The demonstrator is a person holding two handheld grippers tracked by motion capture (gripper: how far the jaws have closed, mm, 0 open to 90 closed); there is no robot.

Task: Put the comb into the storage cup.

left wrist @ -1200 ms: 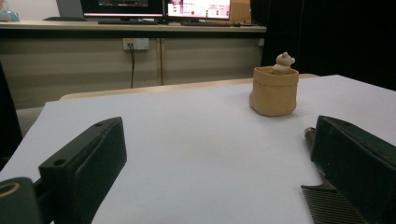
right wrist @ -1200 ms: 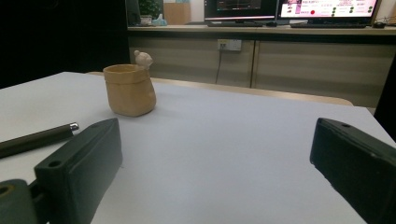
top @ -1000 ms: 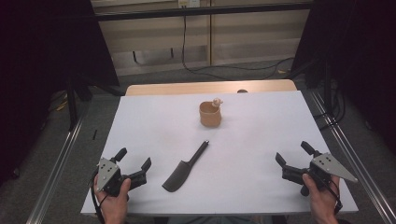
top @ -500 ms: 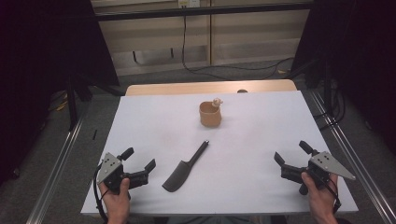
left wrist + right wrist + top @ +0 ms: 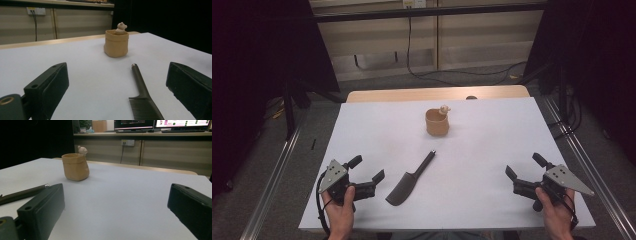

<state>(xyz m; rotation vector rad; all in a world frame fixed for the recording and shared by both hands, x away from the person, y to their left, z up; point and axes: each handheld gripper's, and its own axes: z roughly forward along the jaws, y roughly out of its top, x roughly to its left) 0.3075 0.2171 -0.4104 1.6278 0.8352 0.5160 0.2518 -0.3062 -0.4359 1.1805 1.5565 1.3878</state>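
A dark comb (image 5: pixel 407 180) with a long thin handle lies near the front middle of the white table (image 5: pixel 492 150); its teeth and handle lie ahead of the jaws in the left gripper view (image 5: pixel 142 97). A tan cup (image 5: pixel 437 122) with a small pale figure on its rim stands upright behind it, also in the left gripper view (image 5: pixel 116 43) and right gripper view (image 5: pixel 75 166). My left gripper (image 5: pixel 366 168) rests open just left of the comb's toothed end, holding nothing. My right gripper (image 5: pixel 524 166) stands open at the front right, apart from everything.
The table's wooden far edge (image 5: pixel 437 93) shows beyond the white top. Metal rails (image 5: pixel 272 175) run along both sides on the floor. A cable (image 5: pixel 412 55) hangs down the back wall. Monitors (image 5: pixel 160 123) stand on a far counter in the right gripper view.
My left gripper has slid right toward the comb's toothed end. The right gripper has barely moved. Comb and cup stay put.
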